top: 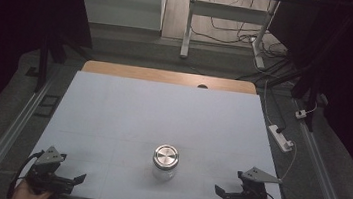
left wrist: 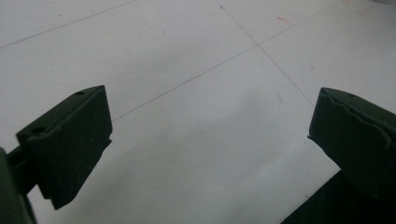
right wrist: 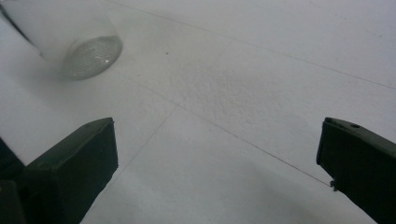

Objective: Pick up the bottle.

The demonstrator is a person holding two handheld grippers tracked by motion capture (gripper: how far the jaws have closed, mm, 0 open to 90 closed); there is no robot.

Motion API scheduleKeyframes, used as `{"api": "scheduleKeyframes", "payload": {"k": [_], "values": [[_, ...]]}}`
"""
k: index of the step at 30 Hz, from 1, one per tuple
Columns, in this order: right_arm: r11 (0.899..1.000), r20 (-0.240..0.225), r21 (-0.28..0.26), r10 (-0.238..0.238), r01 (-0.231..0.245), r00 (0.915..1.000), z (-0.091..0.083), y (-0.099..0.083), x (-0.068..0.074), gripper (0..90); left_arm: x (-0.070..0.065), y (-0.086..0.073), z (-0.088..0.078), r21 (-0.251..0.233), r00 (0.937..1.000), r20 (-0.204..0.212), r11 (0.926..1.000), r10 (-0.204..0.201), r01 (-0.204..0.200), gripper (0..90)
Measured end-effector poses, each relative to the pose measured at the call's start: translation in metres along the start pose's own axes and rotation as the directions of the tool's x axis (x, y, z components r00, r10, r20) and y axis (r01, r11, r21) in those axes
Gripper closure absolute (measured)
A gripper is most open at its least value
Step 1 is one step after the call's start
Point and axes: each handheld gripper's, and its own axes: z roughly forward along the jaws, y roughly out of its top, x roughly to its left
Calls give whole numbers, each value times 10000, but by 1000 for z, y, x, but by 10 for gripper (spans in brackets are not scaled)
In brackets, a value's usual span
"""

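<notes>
A small clear glass jar with a round brushed-metal lid (top: 165, 161) stands upright near the middle of the front part of the pale blue-grey bench (top: 128, 109). It is judged rigid, breakable and smooth-walled, hence slippery; the body below the lid is best gripped for holding, the lid rim for turning. The matte bench top is scored with thin lines. The left hand-held gripper (top: 79, 179) and the right hand-held gripper (top: 220, 192) are seen released, jaws wide, well apart from the jar.

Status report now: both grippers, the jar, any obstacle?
Left gripper open, right gripper open, both empty. Jar upright between them, lid on, untouched. Nothing in the way.
</notes>
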Motion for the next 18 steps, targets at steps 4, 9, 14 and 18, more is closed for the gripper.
{"api": "scheduleKeyframes", "payload": {"k": [4,9,14,18], "values": [[9999,-151,-93,104,-106,9998,-1,0,-2,0,0,0,0,24,10000,44,10000,5,-5,1],[10000,-295,-61,-2,1,9996,0,0,-1,0,2,0,1,129,9997,207,9999,-97,95,0],[10000,-345,-19,-97,96,9994,0,0,0,0,-3,1,3,316,9997,-65,9992,232,-230,0],[9996,-307,-25,-269,268,9992,0,0,1,0,-3,1,3,316,9997,-38,9992,227,-226,0]]}}
